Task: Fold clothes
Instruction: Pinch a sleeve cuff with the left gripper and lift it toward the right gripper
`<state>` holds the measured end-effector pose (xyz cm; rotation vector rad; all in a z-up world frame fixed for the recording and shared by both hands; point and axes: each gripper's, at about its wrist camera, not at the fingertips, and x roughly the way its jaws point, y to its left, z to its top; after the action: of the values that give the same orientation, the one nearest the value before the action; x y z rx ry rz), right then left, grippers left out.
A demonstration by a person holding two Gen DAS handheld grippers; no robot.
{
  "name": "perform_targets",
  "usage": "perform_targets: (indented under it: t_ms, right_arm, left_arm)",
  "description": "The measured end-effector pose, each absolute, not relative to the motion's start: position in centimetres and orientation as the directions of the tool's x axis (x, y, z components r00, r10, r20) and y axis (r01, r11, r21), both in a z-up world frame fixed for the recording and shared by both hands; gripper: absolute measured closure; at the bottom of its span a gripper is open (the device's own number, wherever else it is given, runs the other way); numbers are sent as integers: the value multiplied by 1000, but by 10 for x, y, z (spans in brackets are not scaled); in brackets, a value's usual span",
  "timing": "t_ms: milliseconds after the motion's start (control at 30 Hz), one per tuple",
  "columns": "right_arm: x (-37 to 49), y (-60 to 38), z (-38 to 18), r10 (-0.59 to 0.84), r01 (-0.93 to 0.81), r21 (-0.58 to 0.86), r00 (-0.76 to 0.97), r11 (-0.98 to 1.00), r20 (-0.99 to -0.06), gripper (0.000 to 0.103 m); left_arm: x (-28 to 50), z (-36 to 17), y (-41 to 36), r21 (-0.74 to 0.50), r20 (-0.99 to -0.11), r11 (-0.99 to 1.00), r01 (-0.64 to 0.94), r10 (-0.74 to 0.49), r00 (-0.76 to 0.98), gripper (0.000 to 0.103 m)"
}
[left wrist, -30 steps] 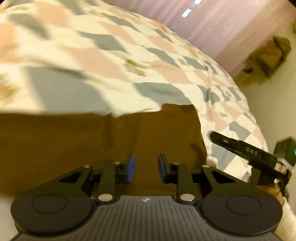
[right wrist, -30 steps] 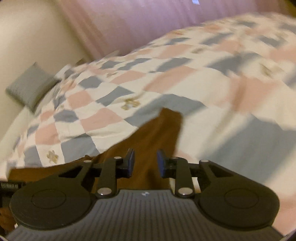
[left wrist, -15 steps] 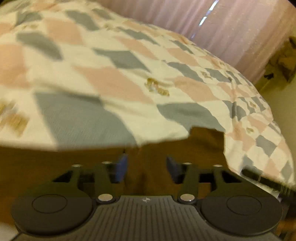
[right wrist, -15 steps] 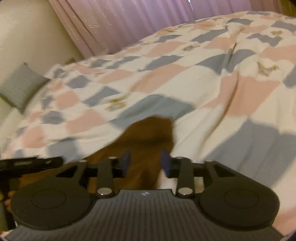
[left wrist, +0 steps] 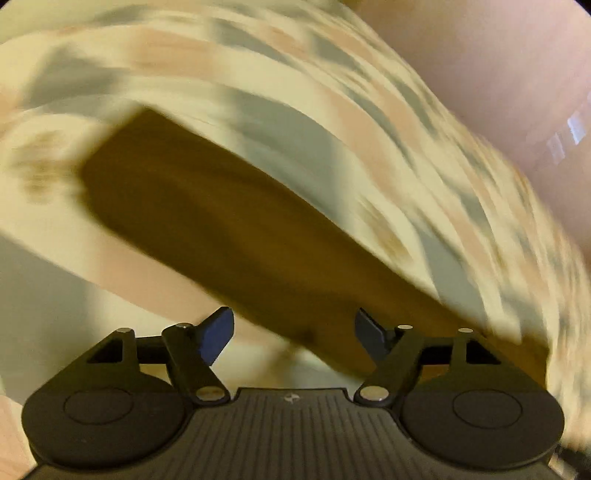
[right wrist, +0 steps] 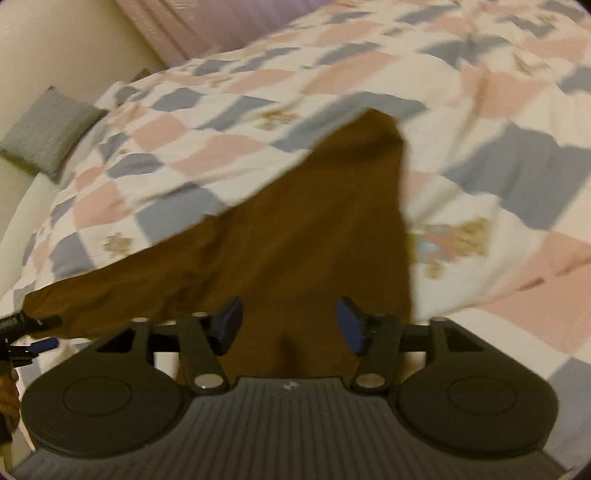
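A brown garment [right wrist: 303, 229] lies flat on the checked quilt [right wrist: 221, 110], one long part stretching away from me. My right gripper [right wrist: 288, 325] hovers over its near end with jaws opening; the cloth lies below them, not pinched. In the left wrist view, heavily blurred, the brown garment [left wrist: 229, 221] runs as a long strip from upper left to lower right. My left gripper [left wrist: 294, 334] is over its near edge, jaws opening wide, nothing pressed between the pads. The left gripper's tip [right wrist: 26, 332] shows at the left edge of the right wrist view.
The quilt [left wrist: 332, 92] covers a bed that fills both views. A grey cushion [right wrist: 48, 129] leans by the cream wall at the bed's far left. Pink curtains [right wrist: 221, 22] hang behind the bed.
Both grippers' jaws have spread apart. The left gripper has swung sideways and rolled, so the garment now runs slantwise in a blurred view. The right gripper drew back; more of the garment shows.
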<state>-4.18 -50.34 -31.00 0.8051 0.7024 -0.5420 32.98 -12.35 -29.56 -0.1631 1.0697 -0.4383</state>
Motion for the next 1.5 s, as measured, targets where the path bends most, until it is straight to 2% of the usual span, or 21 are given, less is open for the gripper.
perform_targets:
  t_ms: [167, 400, 467, 600, 633, 667, 800, 933, 1067, 1133, 1233, 1333, 1500]
  right_arm:
    - [0, -452, -305, -140, 661, 458, 646, 595, -750, 42]
    - [42, -408, -307, -148, 688, 444, 621, 574, -770, 42]
    - [47, -402, -307, -159, 695, 431, 612, 576, -775, 42]
    - [46, -397, -303, -190, 715, 412, 599, 565, -778, 42]
    - [44, -396, -302, -197, 720, 412, 598, 559, -777, 42]
    - [40, -396, -301, -204, 725, 413, 597, 551, -776, 42]
    - [20, -400, -298, -224, 741, 430, 601, 516, -767, 42]
    - [-8, -411, -294, -231, 748, 460, 613, 479, -756, 40]
    - [-34, -423, -287, -246, 751, 452, 611, 482, -752, 40]
    - [-48, -429, -285, -269, 760, 445, 606, 475, -748, 36]
    - [-68, -437, -290, -286, 777, 455, 598, 434, -748, 36]
    - [-88, -444, -295, -293, 788, 481, 598, 384, -746, 36]
    - [-132, -457, -289, -320, 793, 512, 604, 330, -730, 36]
  left_arm:
    - [386, -321, -46, -516, -760, 856, 43, -480, 438, 28]
    - [415, -354, -18, -696, -628, 718, -17, -598, 498, 30]
    - [421, -358, -19, -717, -596, 697, 3, -616, 515, 39]
    - [422, -345, -41, -607, -636, 788, 102, -559, 532, 79]
    - [420, -341, -46, -584, -640, 802, 121, -548, 538, 87]
    - [418, -334, -51, -561, -646, 817, 133, -532, 547, 90]
    - [405, -305, -72, -433, -658, 882, 187, -451, 603, 94]
    - [386, -272, -101, -288, -643, 915, 281, -403, 652, 94]
    - [370, -256, -126, -226, -630, 915, 336, -400, 666, 94]
    - [364, -251, -137, -217, -634, 911, 352, -406, 658, 95]
    - [348, -246, -164, -237, -623, 868, 435, -480, 618, 96]
    - [323, -234, -216, -284, -583, 763, 580, -618, 528, 97]
    - [234, -191, -303, -293, -451, 402, 867, -858, 246, 97]
